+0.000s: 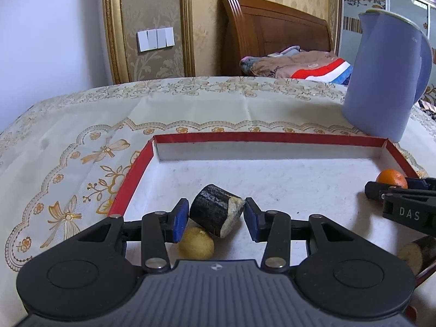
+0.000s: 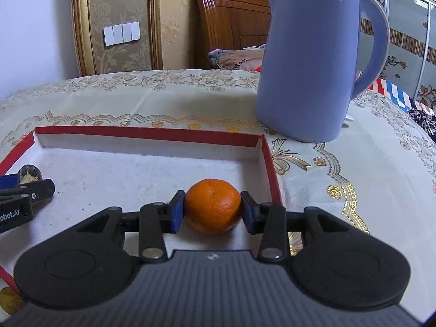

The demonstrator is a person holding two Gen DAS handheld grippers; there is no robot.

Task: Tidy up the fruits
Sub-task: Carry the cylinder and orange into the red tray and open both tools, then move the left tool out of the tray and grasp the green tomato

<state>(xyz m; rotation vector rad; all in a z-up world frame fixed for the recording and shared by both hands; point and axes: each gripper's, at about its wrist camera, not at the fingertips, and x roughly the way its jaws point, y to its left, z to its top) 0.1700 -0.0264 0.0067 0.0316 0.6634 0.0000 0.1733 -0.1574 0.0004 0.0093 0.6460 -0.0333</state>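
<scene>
Red-rimmed tray point(image 1: 272, 138) floor mostly bare ahead of both tongs. Left tongs point(image 1: 216, 214) clamp dark cane chunk point(image 1: 215, 209); right tongs point(image 2: 213, 209) clamp orange point(image 2: 213, 205), near tray's right wall. Kettle point(image 2: 310, 62) beyond on table point(image 2: 163, 103).

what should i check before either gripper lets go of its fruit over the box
1. Right gripper grip on the orange: pads touch both sides, ok.
2. Left gripper grip on the dark sugarcane piece: held tilted, pads at its ends, ok.
3. Orange over the red-rimmed box: inside the right wall, ok.
4. Landing spot under the sugarcane piece: a yellow fruit lies right beneath, not ok.
5. Height above the box floor: cannot tell.
6. Blue kettle: outside the box, behind it, ok.
</scene>
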